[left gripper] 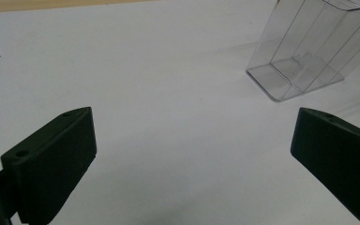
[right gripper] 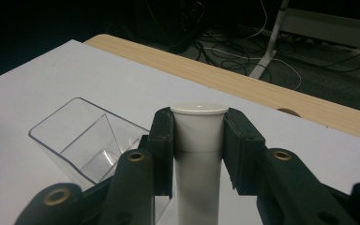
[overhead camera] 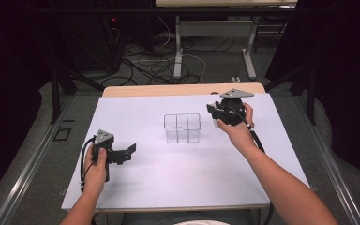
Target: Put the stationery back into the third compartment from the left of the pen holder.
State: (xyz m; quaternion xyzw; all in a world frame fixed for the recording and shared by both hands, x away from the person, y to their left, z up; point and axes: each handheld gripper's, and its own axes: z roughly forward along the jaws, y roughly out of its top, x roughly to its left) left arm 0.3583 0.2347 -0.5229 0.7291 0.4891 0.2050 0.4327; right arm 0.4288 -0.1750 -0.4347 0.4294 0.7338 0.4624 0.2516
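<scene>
- Two grippers, one clear container, one white tube, one white sheet over the table.
- Far left, the left gripper (overhead camera: 130, 151) rests low on the white sheet (overhead camera: 178, 178), held in the person's left hand (overhead camera: 95, 166); its jaws stand wide apart with nothing between them, bare sheet showing in the gap in the left gripper view.
- Ahead of that claw and off to its right sits the single clear plastic container (left gripper: 309, 47), well apart from both jaws. Its top is cut off by the frame edge in the left gripper view.
- From above, the clear container (overhead camera: 182, 128) stands upright between the two grippers, and inner walls split it into compartments; how many is hard to count through the clear plastic.
- Right of it, the right gripper (overhead camera: 214, 112) is held up in the person's right hand (overhead camera: 236, 129), just beside the container's right side.
- In the right gripper view the claw (right gripper: 199, 140) is clamped tight on one white tube (right gripper: 199, 154) with a flat cap, upright between the pads.
- The tube's lower end runs off the bottom of that view, so its length can't be told.
- From above the tube is barely a pale sliver under the black jaws, mostly hidden by them.
</scene>
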